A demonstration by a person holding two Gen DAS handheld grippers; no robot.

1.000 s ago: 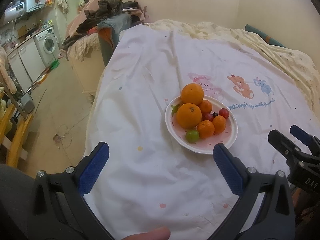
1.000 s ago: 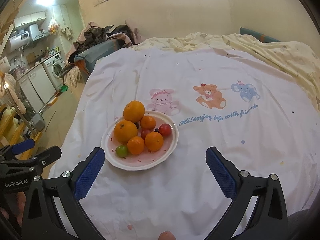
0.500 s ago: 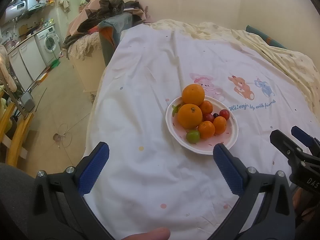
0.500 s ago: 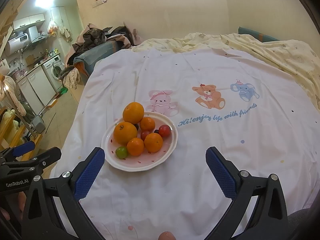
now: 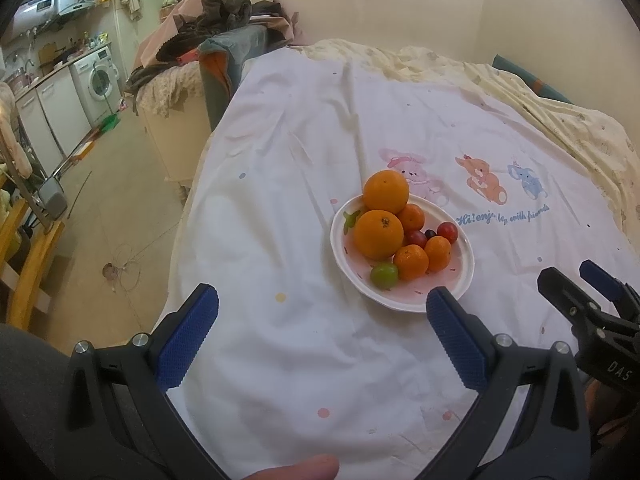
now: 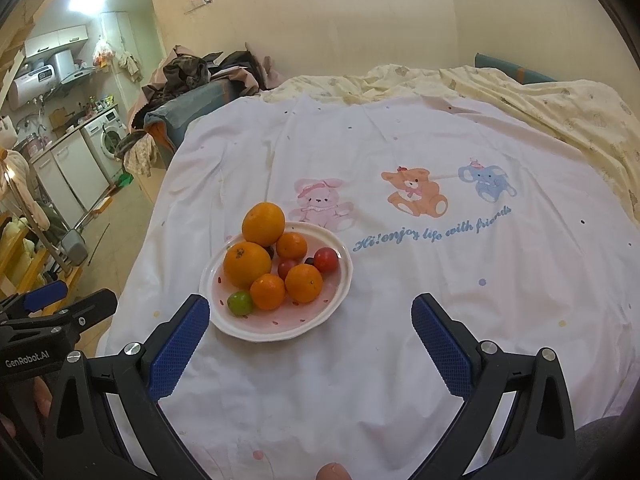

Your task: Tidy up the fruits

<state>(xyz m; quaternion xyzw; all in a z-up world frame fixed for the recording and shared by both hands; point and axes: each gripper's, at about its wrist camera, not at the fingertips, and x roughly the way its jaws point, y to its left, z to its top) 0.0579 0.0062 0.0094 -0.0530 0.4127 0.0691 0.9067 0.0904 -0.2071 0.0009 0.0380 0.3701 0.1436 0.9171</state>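
A white plate [image 5: 460,286] [image 6: 320,320] on the white sheet holds two big oranges [image 5: 378,234] [image 6: 247,264], three small mandarins [image 5: 411,262] [image 6: 304,283], red cherry tomatoes [image 5: 447,232] [image 6: 326,260] and a green one [image 5: 384,275] [image 6: 239,303]. My left gripper [image 5: 322,320] is open and empty, held above the sheet just in front and left of the plate. My right gripper [image 6: 310,328] is open and empty, in front of the plate's right side. Each gripper shows at the edge of the other's view.
The bed's white sheet [image 6: 400,152] has cartoon animals [image 6: 414,190] printed behind the plate. A yellow blanket [image 6: 560,112] lies at the back right. A pile of clothes [image 5: 224,12] sits past the bed's left edge, with floor and a washing machine [image 5: 98,78] beyond.
Both views have drifted slightly; the plate sits a touch higher and farther in them. Both grippers stay open and empty.
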